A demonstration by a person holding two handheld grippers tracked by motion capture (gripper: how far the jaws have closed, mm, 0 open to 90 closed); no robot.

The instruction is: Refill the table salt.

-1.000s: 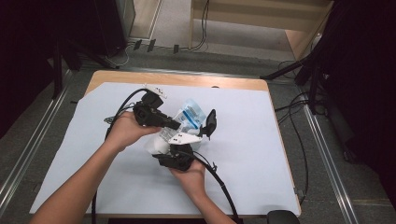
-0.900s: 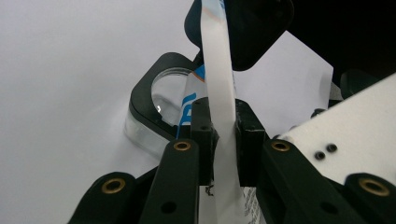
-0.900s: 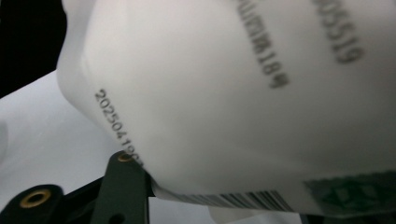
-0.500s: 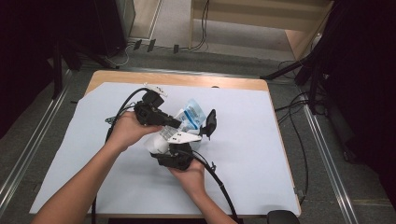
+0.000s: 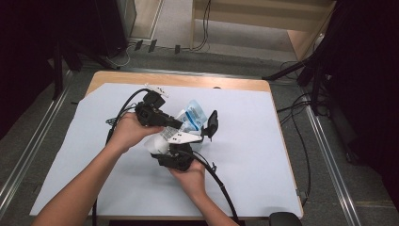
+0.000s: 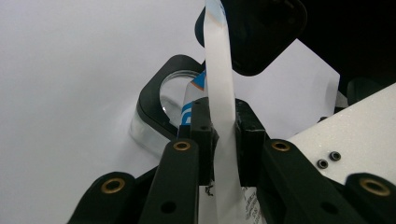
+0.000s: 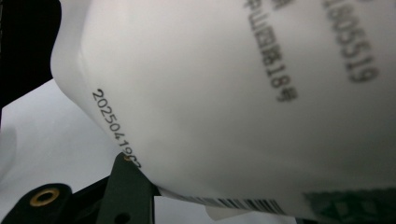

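Care at the pinch matters most: the left gripper point(image 6: 219, 140) should keep its jaws squeezed flat on the pouch's point(image 5: 192, 115) thin white edge, pulling steadily rather than jerking. Right gripper point(image 5: 181, 141) has just been closing its jaws around the pouch's white printed body point(image 7: 233, 93), which sits between them, right against its camera (whether the pads press yet, I cannot tell). Both meet over the white table cover point(image 5: 254, 141).

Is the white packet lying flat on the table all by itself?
No, the white packet is held up off the table, with the left gripper pinching its thin edge.
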